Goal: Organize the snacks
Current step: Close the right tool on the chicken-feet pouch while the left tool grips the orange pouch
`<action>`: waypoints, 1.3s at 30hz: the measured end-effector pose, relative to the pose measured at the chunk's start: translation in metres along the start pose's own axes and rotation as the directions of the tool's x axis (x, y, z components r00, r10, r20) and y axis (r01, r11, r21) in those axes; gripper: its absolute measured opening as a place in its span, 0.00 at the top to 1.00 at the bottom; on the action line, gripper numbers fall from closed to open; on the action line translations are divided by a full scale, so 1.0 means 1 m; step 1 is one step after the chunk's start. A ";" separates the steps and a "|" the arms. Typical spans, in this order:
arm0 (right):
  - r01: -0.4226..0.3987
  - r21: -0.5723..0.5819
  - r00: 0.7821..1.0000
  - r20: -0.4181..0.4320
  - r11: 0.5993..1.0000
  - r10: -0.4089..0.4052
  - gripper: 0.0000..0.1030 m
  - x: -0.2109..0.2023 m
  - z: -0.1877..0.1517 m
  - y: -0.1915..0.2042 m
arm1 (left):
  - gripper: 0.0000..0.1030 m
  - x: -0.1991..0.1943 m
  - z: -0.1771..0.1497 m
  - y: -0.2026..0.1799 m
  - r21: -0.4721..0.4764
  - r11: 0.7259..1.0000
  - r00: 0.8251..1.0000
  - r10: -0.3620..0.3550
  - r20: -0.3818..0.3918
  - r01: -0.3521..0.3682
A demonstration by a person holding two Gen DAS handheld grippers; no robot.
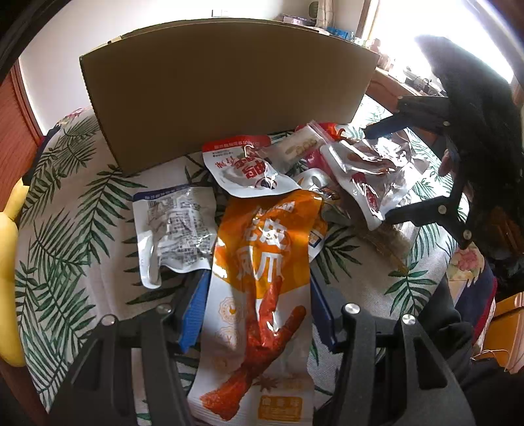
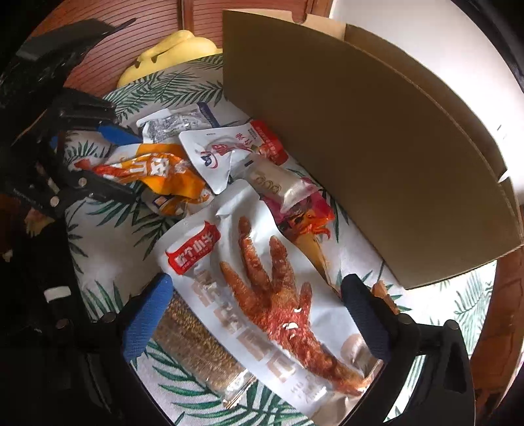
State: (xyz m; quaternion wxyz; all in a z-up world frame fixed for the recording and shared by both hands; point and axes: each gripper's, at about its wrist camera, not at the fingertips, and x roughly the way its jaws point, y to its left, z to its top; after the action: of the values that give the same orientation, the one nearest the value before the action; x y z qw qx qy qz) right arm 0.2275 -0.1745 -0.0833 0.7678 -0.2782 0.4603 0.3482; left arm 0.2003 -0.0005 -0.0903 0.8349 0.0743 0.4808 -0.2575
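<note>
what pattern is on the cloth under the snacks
Green palm-leaf print on white cloth, clearest in the left wrist view.

I read big white characters 凤爪 on the orange chicken-feet pouch (image 1: pixel 262 262). The white pouch (image 1: pixel 244 170) carries red characters upside down, illegible to me; small print elsewhere is too blurred.

You are looking at a cardboard box (image 1: pixel 226 95) whose tall near wall is hiding its whole inside from both cameras. In front of the box, the orange pouch (image 1: pixel 262 262) is running off the bottom edge of the left wrist view and covering a blue-cornered packet beneath it. The white chicken-foot pouch (image 2: pixel 268 295) is hiding most of a clear grain bar (image 2: pixel 196 344). Right of the box, window glare is washing out the shelf clutter (image 1: pixel 340 29), too small to identify.
</note>
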 end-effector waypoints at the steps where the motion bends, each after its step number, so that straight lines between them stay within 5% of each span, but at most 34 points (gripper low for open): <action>1: -0.011 0.012 1.000 -0.004 1.000 0.012 0.00 0.002 0.001 -0.002 | 0.46 0.000 0.000 0.000 0.000 1.000 1.000 -0.001 0.001 0.001; 9: -0.081 0.066 0.997 -0.005 0.994 0.082 0.05 0.002 -0.004 -0.012 | 0.47 -0.002 -0.004 0.000 0.005 1.000 1.000 -0.003 0.004 0.003; 13: -0.049 0.084 0.999 -0.003 0.995 0.049 0.29 -0.006 -0.008 -0.018 | 0.48 -0.004 -0.007 0.000 -0.005 1.000 1.000 -0.011 0.012 0.011; 26: -0.005 0.091 1.000 -0.002 0.996 0.005 0.59 -0.016 -0.013 -0.023 | 0.49 -0.009 -0.013 -0.003 -0.005 1.000 1.000 -0.008 0.021 0.008; 39: 0.076 0.071 0.997 -0.021 0.995 -0.074 0.58 -0.021 -0.017 -0.017 | 0.49 -0.014 -0.016 -0.013 0.010 1.000 0.999 -0.013 0.046 0.012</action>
State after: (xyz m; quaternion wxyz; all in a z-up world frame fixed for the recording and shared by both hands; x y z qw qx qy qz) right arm 0.2252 -0.2030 -0.0699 0.7856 -0.2706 0.4689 0.2997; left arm 0.1757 -0.0009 -0.0856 0.8437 0.0693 0.4606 -0.2667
